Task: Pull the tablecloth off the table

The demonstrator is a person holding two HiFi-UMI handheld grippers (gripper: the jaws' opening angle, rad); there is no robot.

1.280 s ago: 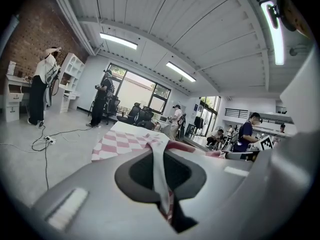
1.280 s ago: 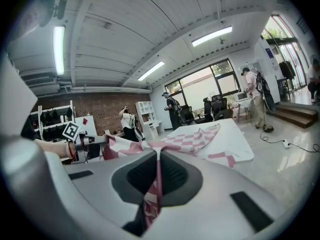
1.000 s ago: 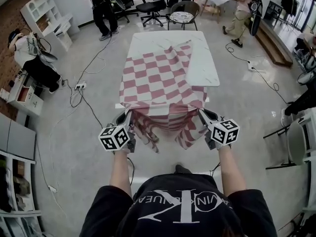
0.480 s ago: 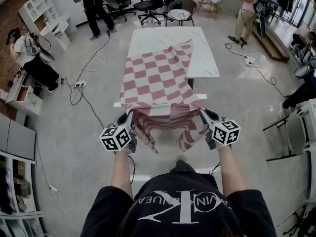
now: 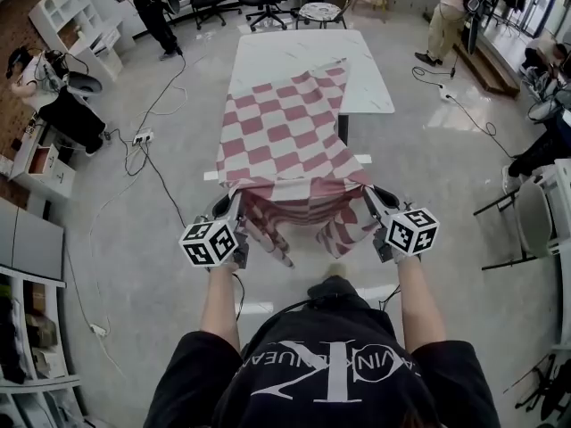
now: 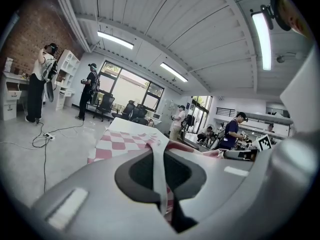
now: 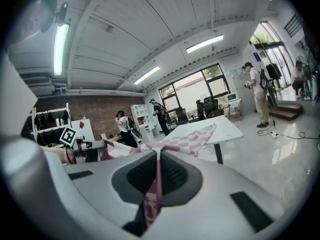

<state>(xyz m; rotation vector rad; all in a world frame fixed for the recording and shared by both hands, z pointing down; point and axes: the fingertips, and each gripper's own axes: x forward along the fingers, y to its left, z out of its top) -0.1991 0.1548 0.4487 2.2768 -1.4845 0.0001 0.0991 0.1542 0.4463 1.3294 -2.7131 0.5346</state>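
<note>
A red-and-white checked tablecloth (image 5: 287, 130) lies stretched from the white table (image 5: 303, 56) toward me, its near edge hanging off the table's front end. My left gripper (image 5: 230, 205) is shut on the cloth's near left corner, and my right gripper (image 5: 369, 199) is shut on the near right corner. Cloth folds dangle between the two. In the left gripper view the tablecloth (image 6: 159, 171) is pinched between the closed jaws. The right gripper view shows the tablecloth (image 7: 156, 184) clamped the same way, with the table (image 7: 222, 126) beyond.
Office chairs (image 5: 321, 3) stand past the table's far end. Several people stand around the room, one at far right (image 5: 448, 7). Cables and a power strip (image 5: 141, 137) lie on the floor at left. White shelves (image 5: 62, 20) line the left wall.
The cloth has slid further toward me off the table, baring more of the white top. Both grippers keep their hold, and I have stepped back from the table.
</note>
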